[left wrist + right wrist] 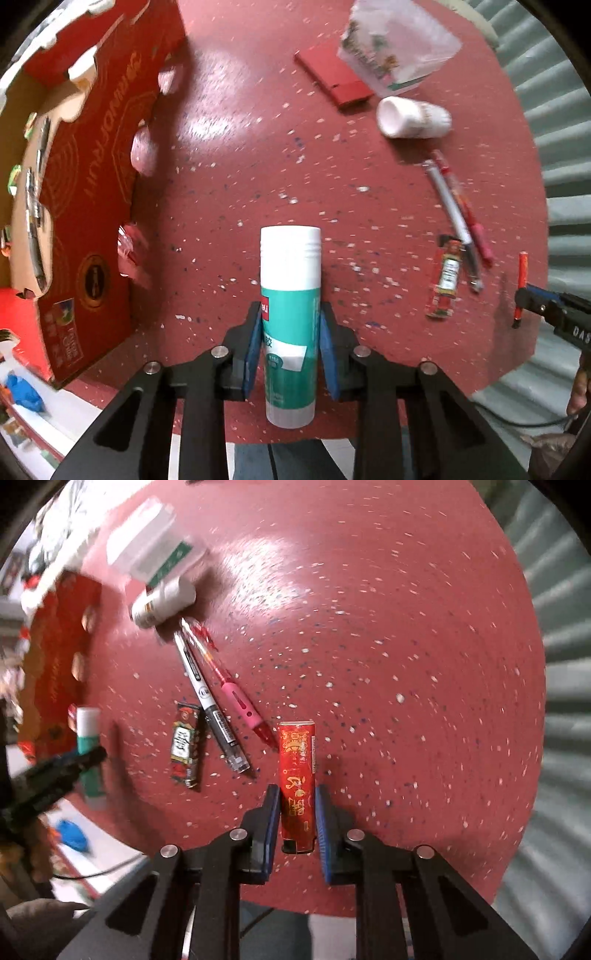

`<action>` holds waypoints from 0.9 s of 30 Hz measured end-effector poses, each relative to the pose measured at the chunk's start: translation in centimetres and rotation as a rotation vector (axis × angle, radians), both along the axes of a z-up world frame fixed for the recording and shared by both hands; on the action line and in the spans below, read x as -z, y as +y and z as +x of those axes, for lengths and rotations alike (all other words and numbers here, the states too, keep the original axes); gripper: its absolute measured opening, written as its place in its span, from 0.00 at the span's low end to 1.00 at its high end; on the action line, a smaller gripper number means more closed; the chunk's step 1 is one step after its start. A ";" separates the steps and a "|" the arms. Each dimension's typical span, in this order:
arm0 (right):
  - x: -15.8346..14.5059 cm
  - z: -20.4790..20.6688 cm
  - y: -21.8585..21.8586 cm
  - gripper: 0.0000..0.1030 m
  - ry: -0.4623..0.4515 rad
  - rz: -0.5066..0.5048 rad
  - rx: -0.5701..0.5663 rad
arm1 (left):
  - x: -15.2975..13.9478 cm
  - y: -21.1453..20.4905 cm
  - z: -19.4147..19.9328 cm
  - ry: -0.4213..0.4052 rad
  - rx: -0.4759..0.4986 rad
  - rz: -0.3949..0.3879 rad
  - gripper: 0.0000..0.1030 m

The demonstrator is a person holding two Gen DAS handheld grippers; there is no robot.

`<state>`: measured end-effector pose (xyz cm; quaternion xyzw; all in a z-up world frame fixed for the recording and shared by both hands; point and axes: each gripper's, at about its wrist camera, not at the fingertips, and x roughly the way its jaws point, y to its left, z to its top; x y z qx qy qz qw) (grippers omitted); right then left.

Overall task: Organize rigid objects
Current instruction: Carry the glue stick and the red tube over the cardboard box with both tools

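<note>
Red cardboard box (pixel 85 206) at desk's (pixel 229 122) left edge, pens (pixel 35 218) inside | L tongs (pixel 290 343) clamped on glue stick (pixel 290 295) w/ white cap, near box | R tongs (pixel 297 816) clamped on red lighter (pixel 297 775) | white bottle (pixel 413 117), 2 pens (pixel 458 210), 2nd lighter (pixel 446 275) lying loose on desk, well apart from box

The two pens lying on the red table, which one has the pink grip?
The red pen, the one on the right of the pair in the right wrist view. The pen beside it has a clear and white barrel with a dark grip.
</note>
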<state>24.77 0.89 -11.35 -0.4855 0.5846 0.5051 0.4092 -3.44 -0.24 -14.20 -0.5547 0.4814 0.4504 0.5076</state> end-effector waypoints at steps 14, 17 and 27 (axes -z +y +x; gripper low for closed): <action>-4.3 0.6 1.8 0.19 0.052 0.055 -0.003 | -7.1 1.3 0.3 0.059 0.009 0.127 0.31; -5.1 -0.9 2.7 0.19 0.071 0.077 -0.034 | -9.0 1.6 0.3 0.060 -0.024 0.162 0.31; -8.1 -8.1 5.6 0.19 0.116 0.158 -0.141 | -12.4 1.6 -6.8 0.059 -0.160 0.234 0.31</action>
